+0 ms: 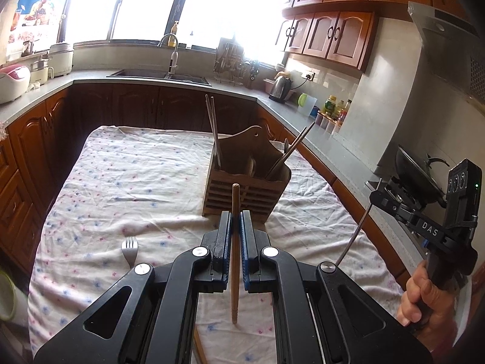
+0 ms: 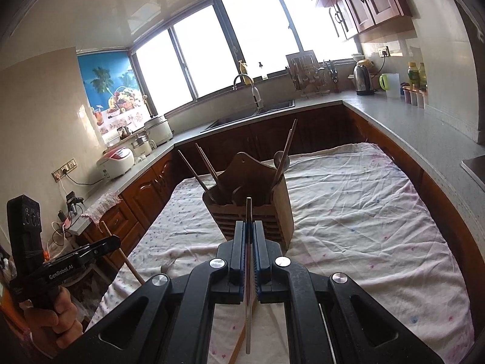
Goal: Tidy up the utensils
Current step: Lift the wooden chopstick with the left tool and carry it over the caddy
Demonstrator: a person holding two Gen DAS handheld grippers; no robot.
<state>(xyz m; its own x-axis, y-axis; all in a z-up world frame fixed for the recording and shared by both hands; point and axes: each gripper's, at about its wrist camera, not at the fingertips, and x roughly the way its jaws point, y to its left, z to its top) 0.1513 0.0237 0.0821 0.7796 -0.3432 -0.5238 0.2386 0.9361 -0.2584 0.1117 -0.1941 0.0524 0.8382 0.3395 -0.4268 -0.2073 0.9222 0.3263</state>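
My left gripper (image 1: pixel 235 217) is shut on a wooden chopstick (image 1: pixel 235 200), held upright above the table; it also shows in the right wrist view (image 2: pixel 106 244). My right gripper (image 2: pixel 249 226) is shut on a thin metal chopstick (image 2: pixel 248 209), whose shaft shows in the left wrist view (image 1: pixel 353 236). A wooden utensil holder (image 1: pixel 242 188) stands on the flowered tablecloth (image 1: pixel 136 182), just ahead of both grippers, with chopsticks and a spoon in it; it also shows in the right wrist view (image 2: pixel 251 209). A metal fork (image 1: pixel 129 250) lies on the cloth at the left.
Another wooden chopstick (image 1: pixel 200 348) lies on the cloth under my left gripper. Brown cabinets and a grey counter (image 1: pixel 330 148) surround the table, with a sink (image 1: pixel 160 74), kettle (image 1: pixel 280 89) and rice cooker (image 1: pixel 12 82). A wok (image 1: pixel 418 176) sits at the right.
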